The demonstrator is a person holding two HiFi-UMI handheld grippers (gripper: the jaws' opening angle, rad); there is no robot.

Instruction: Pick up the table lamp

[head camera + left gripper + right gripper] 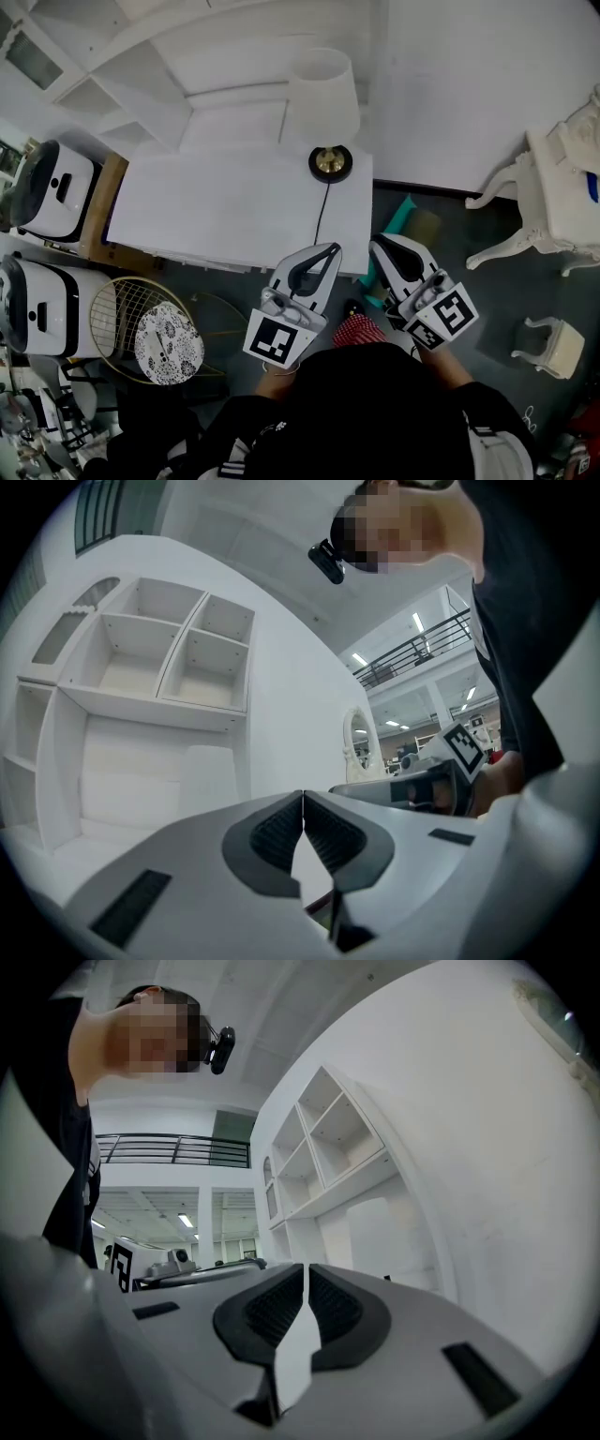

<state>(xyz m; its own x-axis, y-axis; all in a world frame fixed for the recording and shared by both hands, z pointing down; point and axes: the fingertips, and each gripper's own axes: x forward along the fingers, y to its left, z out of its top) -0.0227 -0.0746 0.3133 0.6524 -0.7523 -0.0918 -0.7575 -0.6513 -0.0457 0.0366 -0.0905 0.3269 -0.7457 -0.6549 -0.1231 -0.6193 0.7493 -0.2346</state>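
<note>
The table lamp [322, 97] has a white shade and a round brass and black base [330, 162]. It stands at the far right corner of the white table [216, 206], and its black cord [319, 217] runs toward the near edge. My left gripper [333, 249] is shut and empty over the table's near right edge. My right gripper [379, 244] is shut and empty just right of that edge, above the floor. In the left gripper view the lamp shade [207, 778] shows ahead, beyond the shut left gripper [303, 796]. The right gripper view shows the shade [380, 1237] past the shut right gripper [306, 1267].
A white shelf unit [141, 66] stands behind the table. White machines [52, 192] sit at the left, with a wire basket [141, 328] below them. An ornate white table [562, 183] and a small stool [553, 345] stand at the right. A teal object [403, 217] lies on the dark floor.
</note>
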